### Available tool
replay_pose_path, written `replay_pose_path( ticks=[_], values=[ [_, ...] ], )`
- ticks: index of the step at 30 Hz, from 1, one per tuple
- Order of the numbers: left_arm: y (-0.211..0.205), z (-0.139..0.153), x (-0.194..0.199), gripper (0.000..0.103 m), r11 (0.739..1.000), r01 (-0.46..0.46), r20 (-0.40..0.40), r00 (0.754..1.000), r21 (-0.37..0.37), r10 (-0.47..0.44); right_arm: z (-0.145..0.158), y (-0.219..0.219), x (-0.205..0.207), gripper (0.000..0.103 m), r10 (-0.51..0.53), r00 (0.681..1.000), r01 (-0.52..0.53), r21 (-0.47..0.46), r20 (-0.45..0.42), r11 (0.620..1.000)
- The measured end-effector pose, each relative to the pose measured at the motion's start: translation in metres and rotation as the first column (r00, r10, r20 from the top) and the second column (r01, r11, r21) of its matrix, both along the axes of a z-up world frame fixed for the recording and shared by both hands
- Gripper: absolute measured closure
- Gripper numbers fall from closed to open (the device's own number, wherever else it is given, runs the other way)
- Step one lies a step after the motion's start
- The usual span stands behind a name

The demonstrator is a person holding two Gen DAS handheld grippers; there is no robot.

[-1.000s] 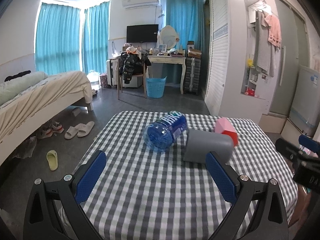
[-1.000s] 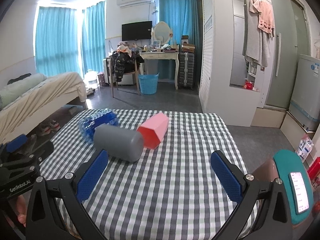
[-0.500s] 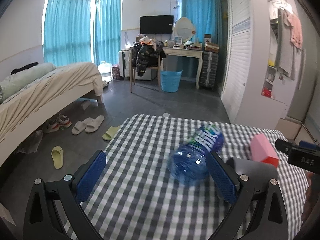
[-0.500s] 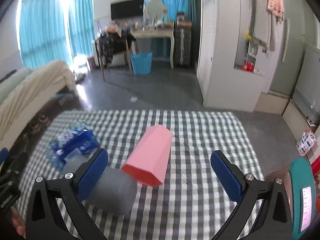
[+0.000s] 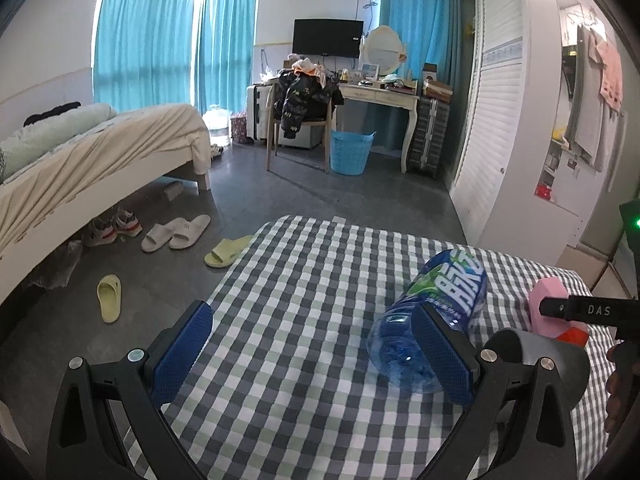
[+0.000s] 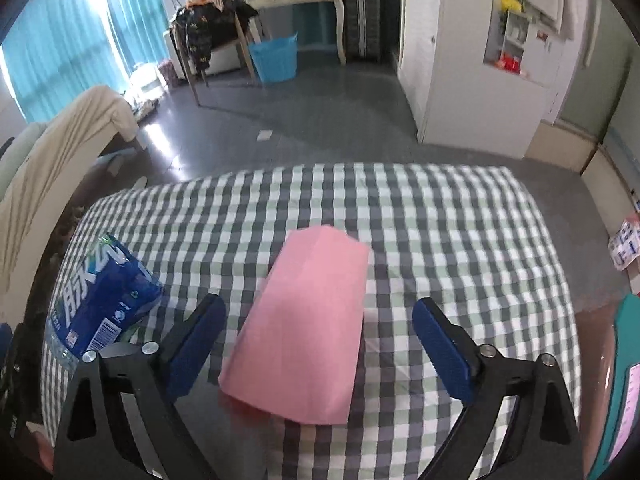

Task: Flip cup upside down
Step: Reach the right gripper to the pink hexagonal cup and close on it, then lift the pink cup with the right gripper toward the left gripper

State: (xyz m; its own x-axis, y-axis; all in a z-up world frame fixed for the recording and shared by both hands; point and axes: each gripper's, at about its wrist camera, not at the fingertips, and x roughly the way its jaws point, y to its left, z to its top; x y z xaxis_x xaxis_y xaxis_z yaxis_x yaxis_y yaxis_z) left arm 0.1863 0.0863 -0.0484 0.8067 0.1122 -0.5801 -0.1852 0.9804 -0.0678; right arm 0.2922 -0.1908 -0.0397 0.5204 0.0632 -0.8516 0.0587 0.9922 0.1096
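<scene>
A pink faceted cup (image 6: 306, 328) lies on its side on the checked tablecloth (image 6: 460, 240), its mouth toward me. My right gripper (image 6: 320, 344) is open, one finger on each side of the cup, not touching it. In the left wrist view the pink cup (image 5: 550, 312) lies at the far right, partly behind the right gripper's body. My left gripper (image 5: 312, 354) is open and empty above the table's left part. A grey cup (image 5: 556, 364) lies on its side behind my left gripper's right finger.
A blue water bottle (image 5: 436, 312) lies on its side next to the grey cup; it also shows in the right wrist view (image 6: 100, 308). The table's left edge (image 5: 224, 280) drops to the floor with slippers (image 5: 176, 234). A bed (image 5: 80, 152) stands at left.
My right gripper has moved forward and down over the pink cup, which now lies between its fingers. My left gripper has swung to the left, away from the cups.
</scene>
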Motion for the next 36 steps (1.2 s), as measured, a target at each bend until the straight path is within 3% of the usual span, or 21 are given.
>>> replay_pose_path(
  ticks=[2,11,20,26,36],
  values=[
    [0.005,-0.002,0.001,0.000,1.000,-0.007,-0.006,1.000,-0.011,0.007,-0.007,-0.003,0.002,0.022,0.002,0.999,-0.002,0.021,-0.032,1.000],
    [0.011,-0.004,0.000,0.000,1.000,-0.013,-0.010,1.000,-0.016,0.013,-0.024,0.004,0.017,0.033,0.032,0.995,-0.025,0.080,-0.093,0.996],
    [0.007,0.002,-0.006,0.000,1.000,-0.018,-0.002,1.000,-0.011,0.018,-0.007,-0.018,0.008,0.041,0.001,0.999,0.003,0.128,-0.037,0.992],
    [0.000,0.014,-0.019,0.000,1.000,-0.009,0.020,1.000,-0.006,0.009,0.011,-0.028,-0.016,0.043,0.006,1.000,-0.005,0.098,-0.009,0.995],
    [-0.020,0.037,-0.060,0.000,1.000,0.021,0.078,0.997,0.005,-0.022,0.009,-0.044,-0.091,0.043,-0.010,1.000,0.012,0.108,-0.025,0.994]
  ],
)
